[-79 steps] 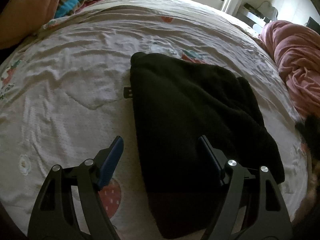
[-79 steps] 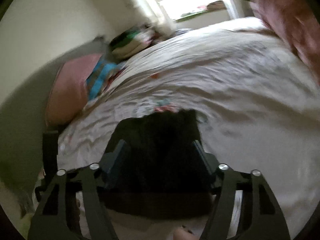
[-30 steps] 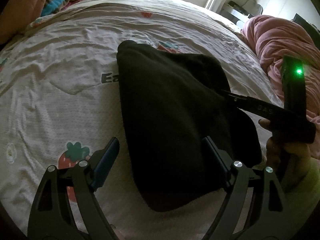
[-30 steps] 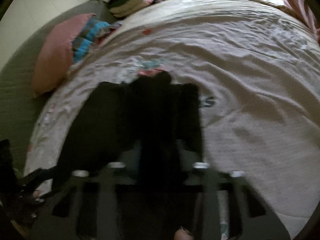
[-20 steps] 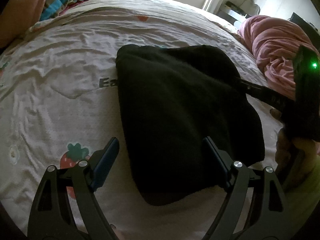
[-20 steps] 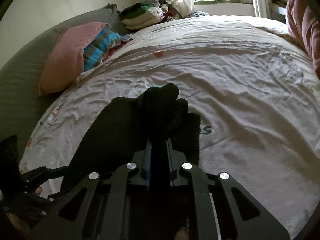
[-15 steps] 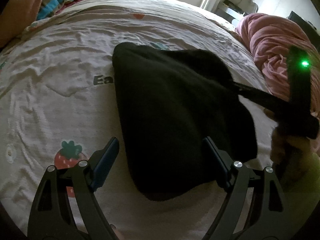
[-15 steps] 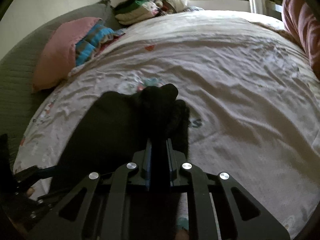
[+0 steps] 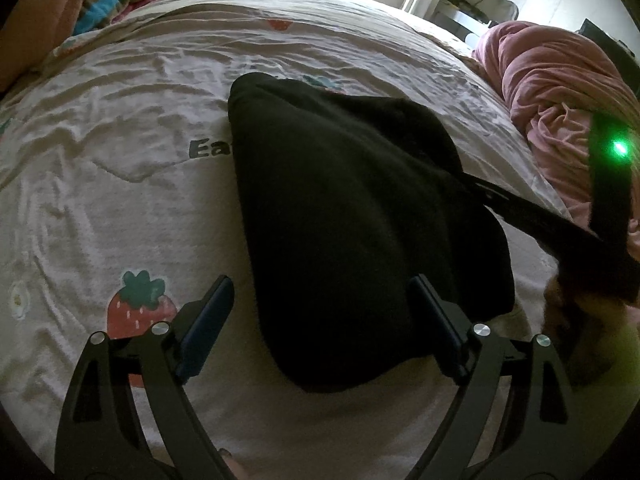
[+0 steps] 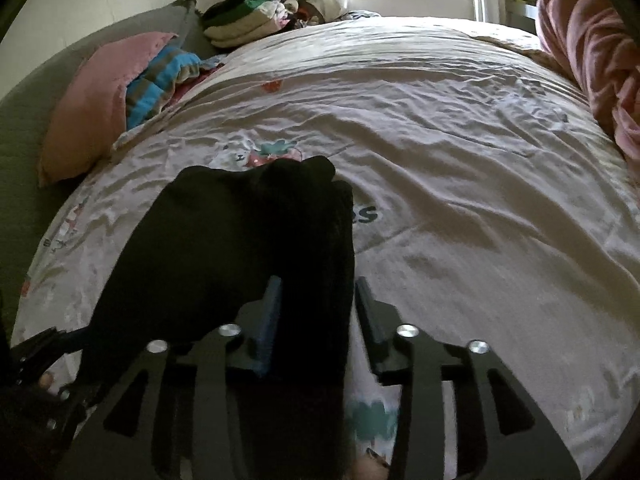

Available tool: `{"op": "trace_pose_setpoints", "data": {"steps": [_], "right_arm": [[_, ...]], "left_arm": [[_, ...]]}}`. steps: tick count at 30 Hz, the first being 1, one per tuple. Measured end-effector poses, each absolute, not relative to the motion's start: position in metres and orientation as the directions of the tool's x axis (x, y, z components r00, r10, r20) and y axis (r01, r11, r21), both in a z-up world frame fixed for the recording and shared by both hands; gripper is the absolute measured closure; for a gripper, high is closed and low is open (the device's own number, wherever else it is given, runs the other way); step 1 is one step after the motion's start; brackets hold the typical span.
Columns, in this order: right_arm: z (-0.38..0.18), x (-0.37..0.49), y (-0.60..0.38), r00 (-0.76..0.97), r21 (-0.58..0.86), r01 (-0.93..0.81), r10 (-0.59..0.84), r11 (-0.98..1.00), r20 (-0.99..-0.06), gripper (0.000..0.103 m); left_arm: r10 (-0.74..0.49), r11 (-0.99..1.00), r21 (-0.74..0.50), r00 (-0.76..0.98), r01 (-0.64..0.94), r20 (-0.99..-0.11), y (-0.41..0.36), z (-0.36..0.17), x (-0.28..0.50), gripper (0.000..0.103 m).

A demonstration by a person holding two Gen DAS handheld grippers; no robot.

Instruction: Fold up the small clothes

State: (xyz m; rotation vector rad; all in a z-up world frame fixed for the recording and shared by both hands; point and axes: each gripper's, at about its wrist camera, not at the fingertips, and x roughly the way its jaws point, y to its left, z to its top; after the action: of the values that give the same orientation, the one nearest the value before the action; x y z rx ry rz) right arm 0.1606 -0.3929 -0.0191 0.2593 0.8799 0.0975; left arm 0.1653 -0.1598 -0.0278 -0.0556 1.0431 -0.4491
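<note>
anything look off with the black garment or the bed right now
Nothing damaged or spilled. The black fleece garment lies bunched and lopsided on the wrinkled strawberry-print bedsheet, its right side pulled up into a ridge between the fingers of the right gripper. The left gripper is open over its near edge.

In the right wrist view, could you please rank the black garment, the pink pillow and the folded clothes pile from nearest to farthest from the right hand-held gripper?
From the right hand-held gripper:
1. Black garment, between its fingers.
2. Pink pillow, far left at the bed's edge.
3. Folded clothes pile, at the back by the window.
</note>
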Motion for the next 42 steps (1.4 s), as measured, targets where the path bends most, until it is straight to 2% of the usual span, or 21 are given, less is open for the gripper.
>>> {"op": "trace_pose_setpoints", "data": {"steps": [2, 4, 9, 15, 19, 23, 26, 27, 29, 35, 38, 41, 42], "right_arm": [[-0.013, 0.146, -0.396, 0.651, 0.296, 0.023, 0.210, 0.955, -0.730, 0.051], [-0.008, 0.132, -0.397, 0.663, 0.321, 0.012, 0.233, 0.947, -0.711, 0.050], [0.000, 0.099, -0.390, 0.672, 0.349, -0.024, 0.274, 0.937, -0.688, 0.036], [0.002, 0.079, -0.378, 0.668, 0.339, -0.056, 0.288, 0.939, -0.686, 0.035], [-0.007, 0.086, -0.371, 0.628, 0.382, -0.081, 0.345, 0.920, -0.698, 0.036], [-0.024, 0.099, -0.368, 0.600, 0.391, -0.057, 0.345, 0.918, -0.722, 0.048], [-0.036, 0.105, -0.373, 0.602, 0.436, -0.037, 0.368, 0.899, -0.709, 0.072], [-0.038, 0.105, -0.375, 0.602, 0.458, -0.037, 0.386, 0.888, -0.699, 0.083], [-0.039, 0.104, -0.375, 0.604, 0.470, -0.056, 0.405, 0.881, -0.687, 0.093], [-0.008, 0.091, -0.383, 0.655, 0.327, -0.096, 0.307, 0.940, -0.691, 0.096], [-0.023, 0.094, -0.382, 0.616, 0.297, -0.072, 0.277, 0.952, -0.738, 0.095], [-0.035, 0.096, -0.378, 0.600, 0.299, -0.056, 0.272, 0.953, -0.753, 0.088], [-0.034, 0.095, -0.378, 0.605, 0.300, -0.052, 0.269, 0.953, -0.749, 0.080]], "left_arm": [[-0.386, 0.908, -0.257, 0.421, 0.331, -0.821, -0.159, -0.028, 0.164, 0.021], [-0.388, 0.908, -0.261, 0.419, 0.328, -0.821, -0.157, -0.029, 0.163, 0.021], [-0.385, 0.909, -0.258, 0.423, 0.327, -0.820, -0.156, -0.028, 0.159, 0.021], [-0.376, 0.914, -0.254, 0.426, 0.316, -0.823, -0.152, -0.029, 0.154, 0.018], [-0.373, 0.918, -0.257, 0.441, 0.302, -0.816, -0.145, -0.026, 0.149, 0.018], [-0.382, 0.919, -0.282, 0.438, 0.276, -0.814, -0.140, -0.028, 0.149, 0.018], [-0.378, 0.920, -0.284, 0.427, 0.270, -0.821, -0.142, -0.031, 0.152, 0.018], [-0.381, 0.919, -0.288, 0.424, 0.268, -0.822, -0.142, -0.032, 0.153, 0.017], [-0.385, 0.918, -0.298, 0.413, 0.260, -0.825, -0.144, -0.034, 0.157, 0.017], [-0.414, 0.901, -0.306, 0.402, 0.306, -0.817, -0.159, -0.027, 0.154, 0.017], [-0.404, 0.903, -0.291, 0.393, 0.317, -0.826, -0.167, -0.034, 0.151, 0.017], [-0.399, 0.907, -0.301, 0.372, 0.295, -0.838, -0.166, -0.046, 0.151, 0.017], [-0.403, 0.906, -0.308, 0.369, 0.290, -0.838, -0.165, -0.048, 0.150, 0.017]]}}
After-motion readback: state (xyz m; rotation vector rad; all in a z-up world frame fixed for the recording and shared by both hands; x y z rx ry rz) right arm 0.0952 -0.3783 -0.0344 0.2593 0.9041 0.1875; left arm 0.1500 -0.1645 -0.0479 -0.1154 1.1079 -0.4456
